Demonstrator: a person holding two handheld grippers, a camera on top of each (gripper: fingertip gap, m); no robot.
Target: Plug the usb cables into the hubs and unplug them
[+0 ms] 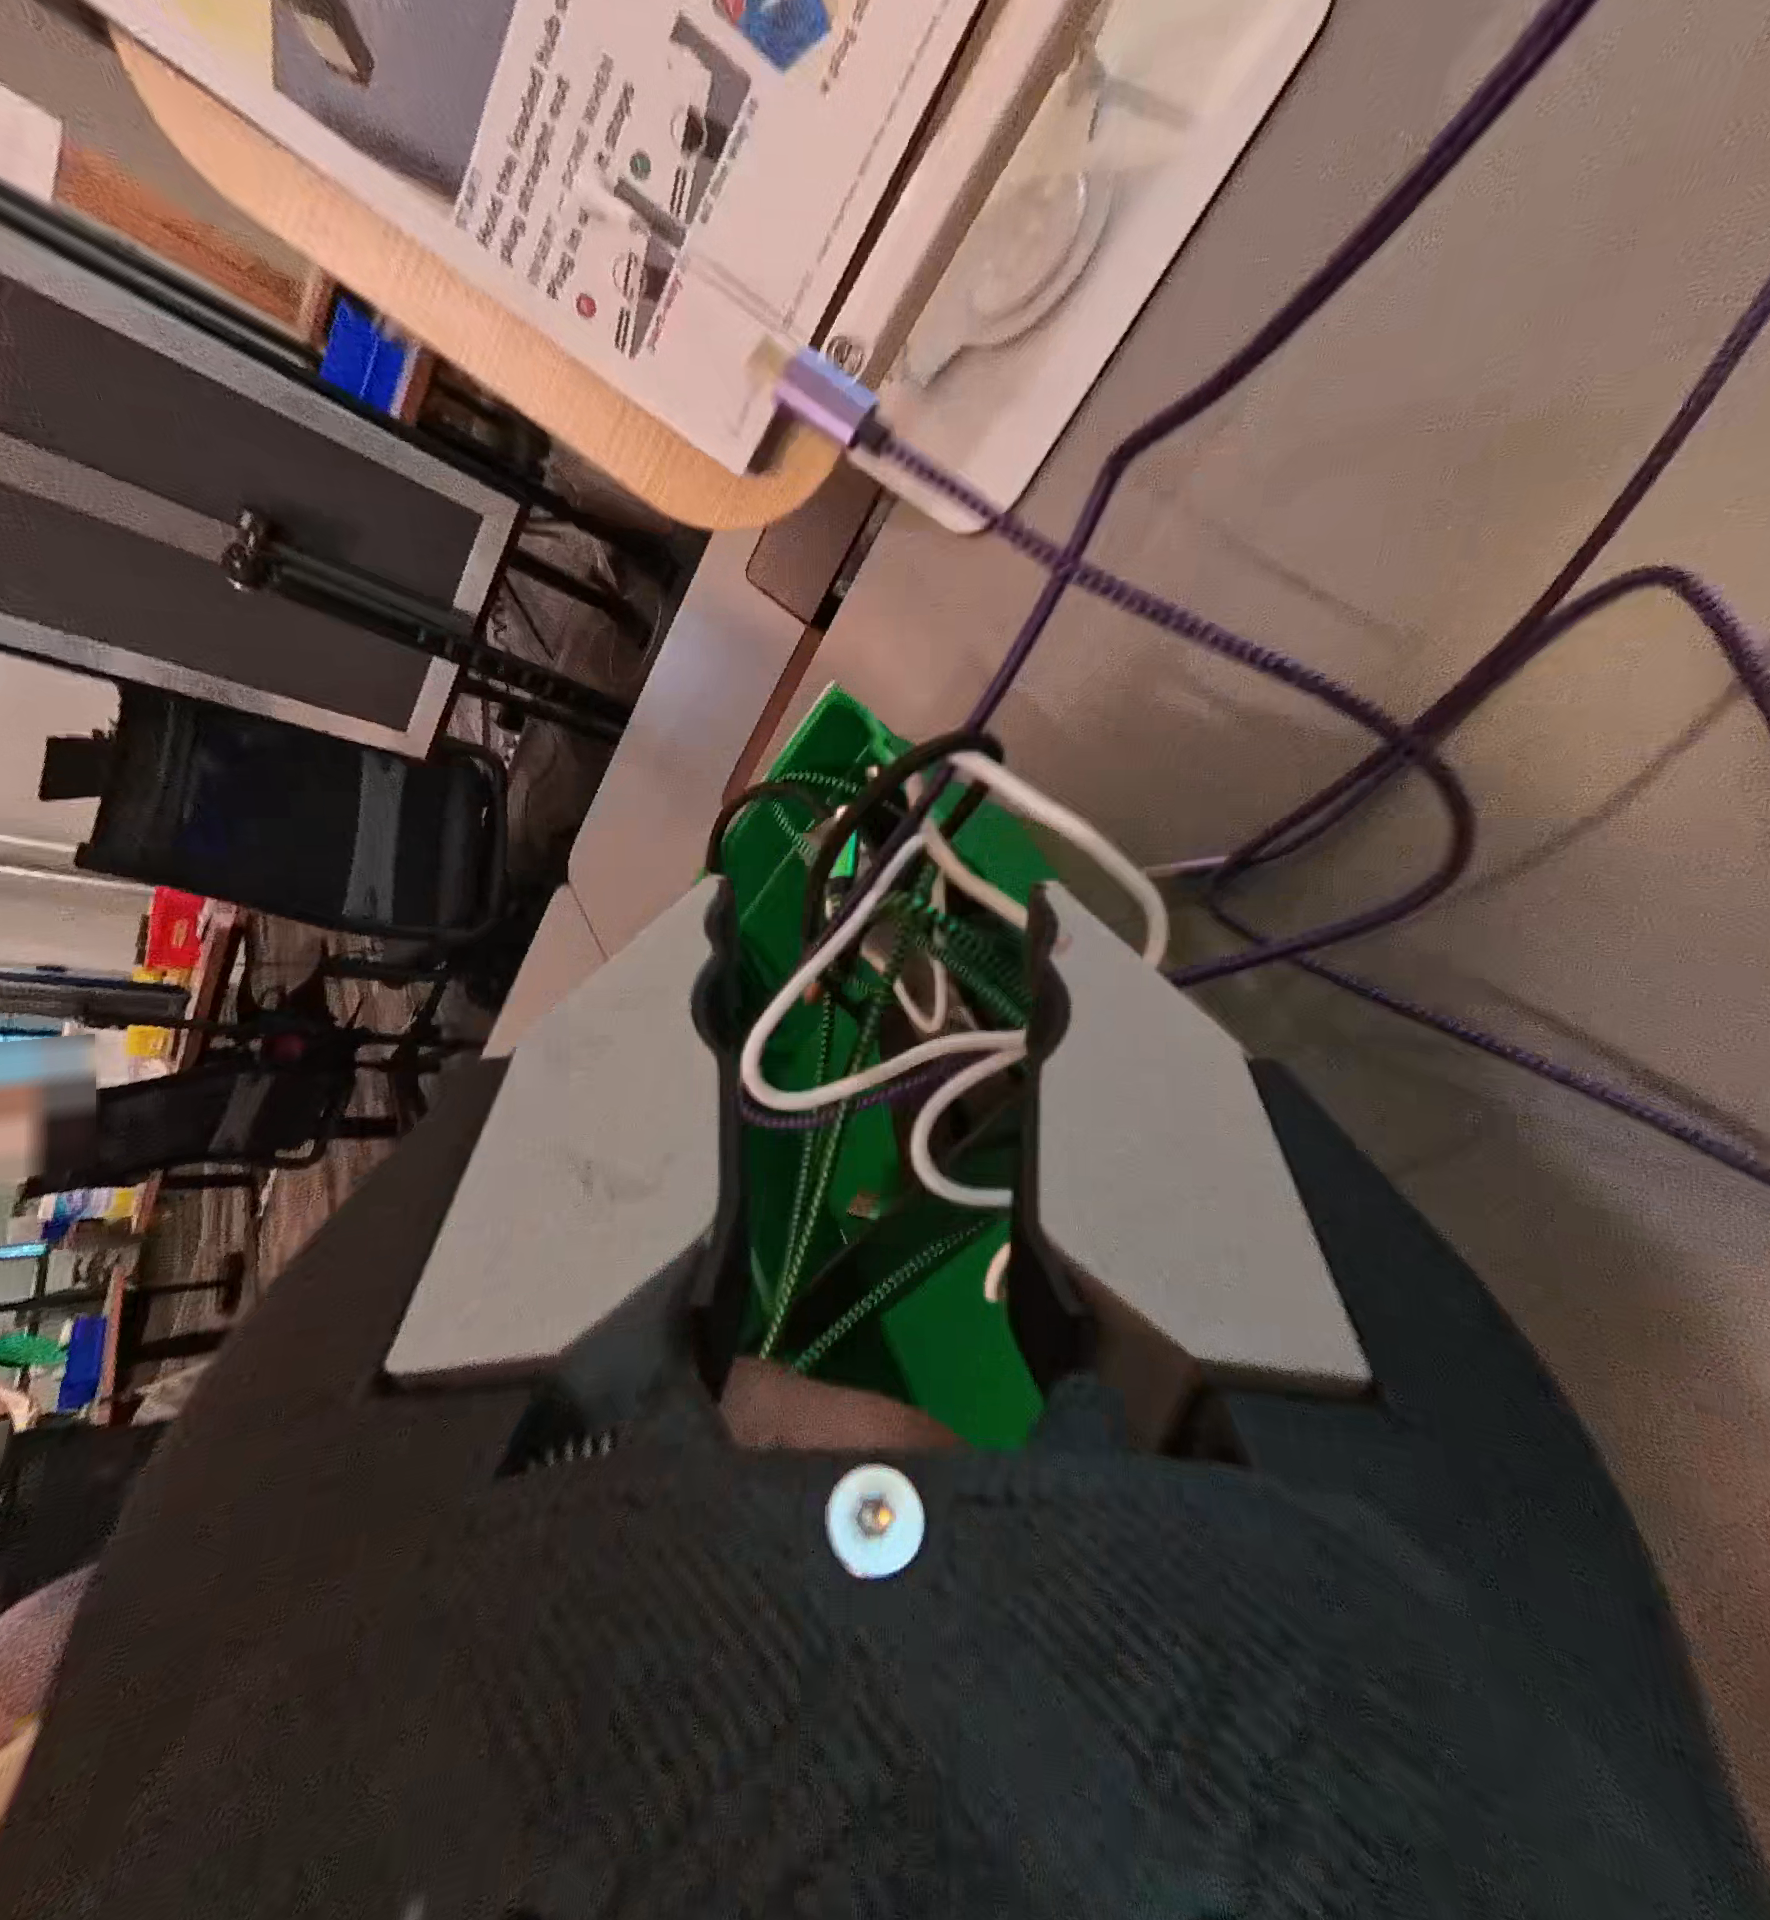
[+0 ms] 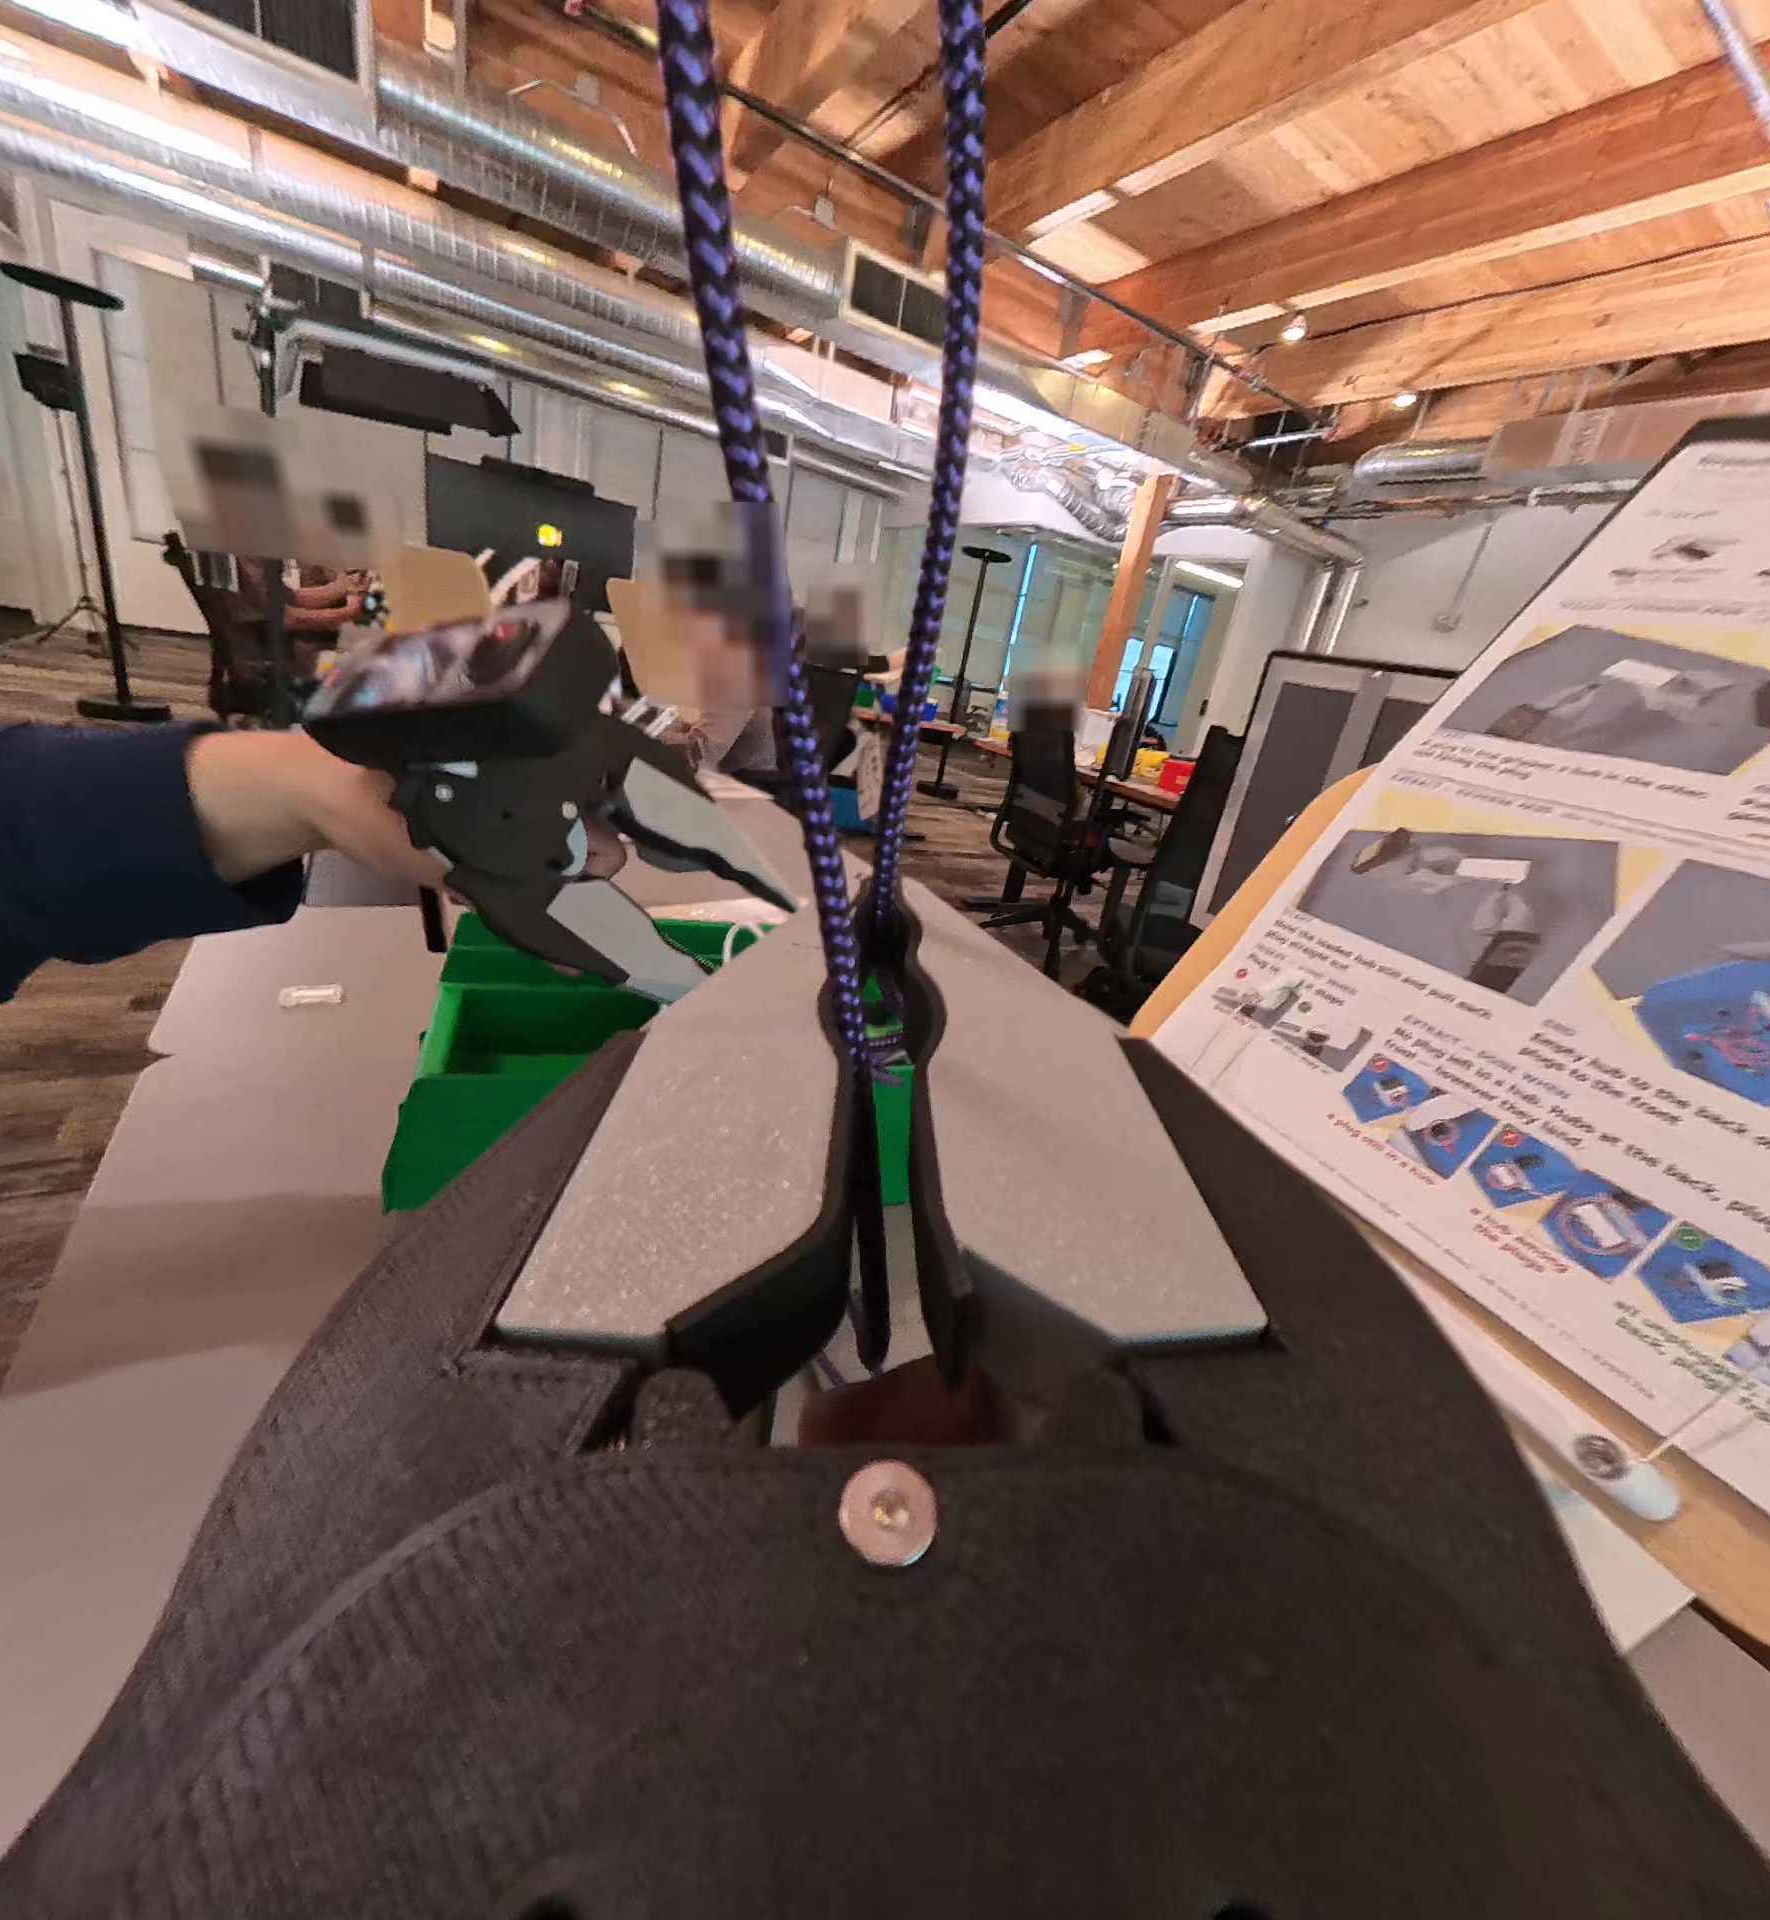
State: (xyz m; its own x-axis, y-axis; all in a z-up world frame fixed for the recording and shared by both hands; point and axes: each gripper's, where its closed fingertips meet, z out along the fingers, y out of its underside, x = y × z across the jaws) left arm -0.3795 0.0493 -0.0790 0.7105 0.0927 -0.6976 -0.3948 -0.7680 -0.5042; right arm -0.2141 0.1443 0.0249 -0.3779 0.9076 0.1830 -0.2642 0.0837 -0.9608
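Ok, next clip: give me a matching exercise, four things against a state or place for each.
Things:
1. purple braided cable
2. white cable
3. green bin
4. purple USB plug

States or places:
A. lying on the white board, held by nothing
B. looped inside the bin, between the left gripper's open fingers
C. sitting on the grey table, under the left gripper
D. clamped in the right gripper

Pairs: 1-D, 2-B, 3-C, 4-A
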